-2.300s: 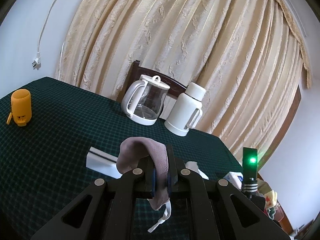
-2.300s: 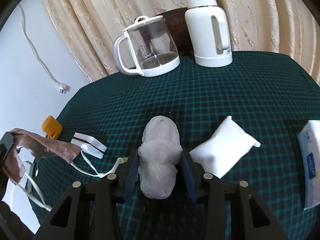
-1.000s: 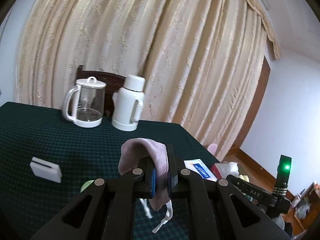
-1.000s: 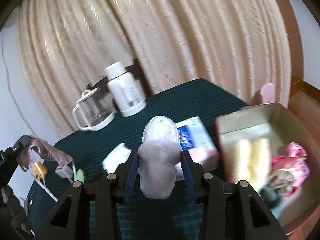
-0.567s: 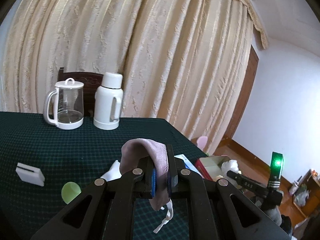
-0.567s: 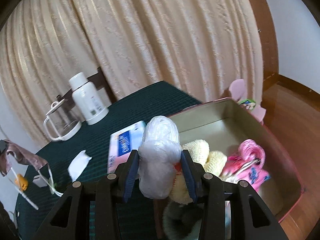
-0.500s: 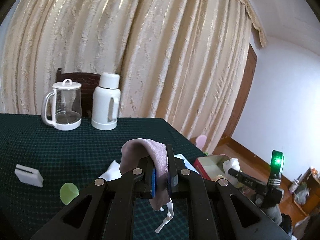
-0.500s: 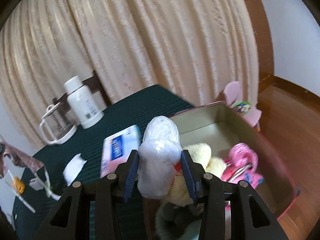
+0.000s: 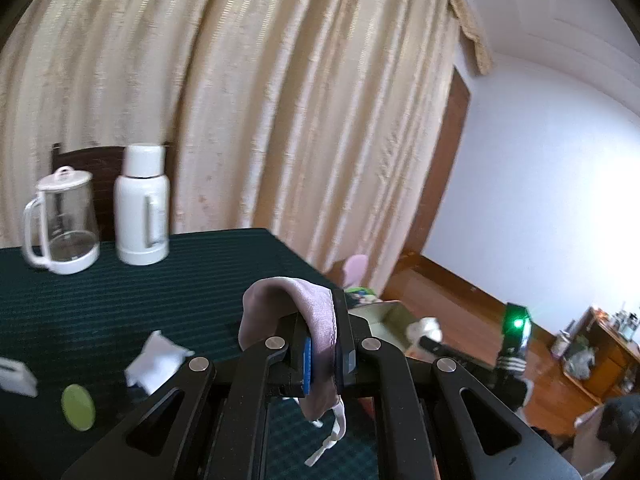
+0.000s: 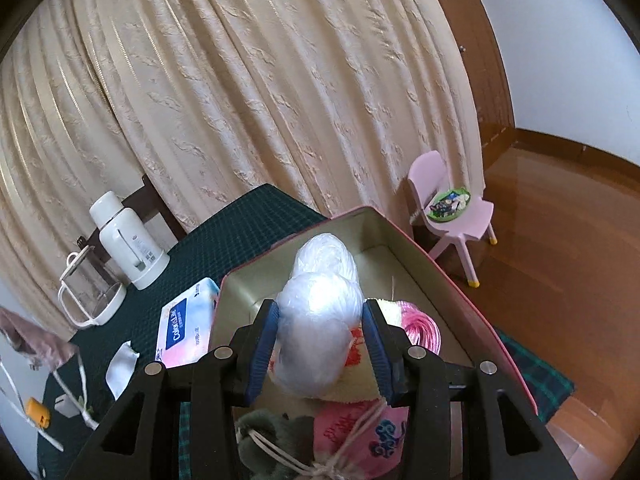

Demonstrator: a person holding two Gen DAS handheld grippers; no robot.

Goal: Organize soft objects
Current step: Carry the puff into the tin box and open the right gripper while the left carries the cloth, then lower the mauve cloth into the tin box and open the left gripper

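A dusty-pink fabric face mask (image 9: 292,304) is pinched between the pads of the left gripper (image 9: 324,360), folded over the top, its white ear strap dangling below; a white bundle wrapped in clear plastic (image 10: 318,320), two rounded lobes one behind the other, sits clamped in the right gripper (image 10: 318,344), upright above the open box (image 10: 448,280); inside the box lie a yellow fluffy cloth, a pink coil of cord (image 10: 420,330), a pink embroidered pouch (image 10: 360,428) and a grey-green drawstring bag (image 10: 272,436).
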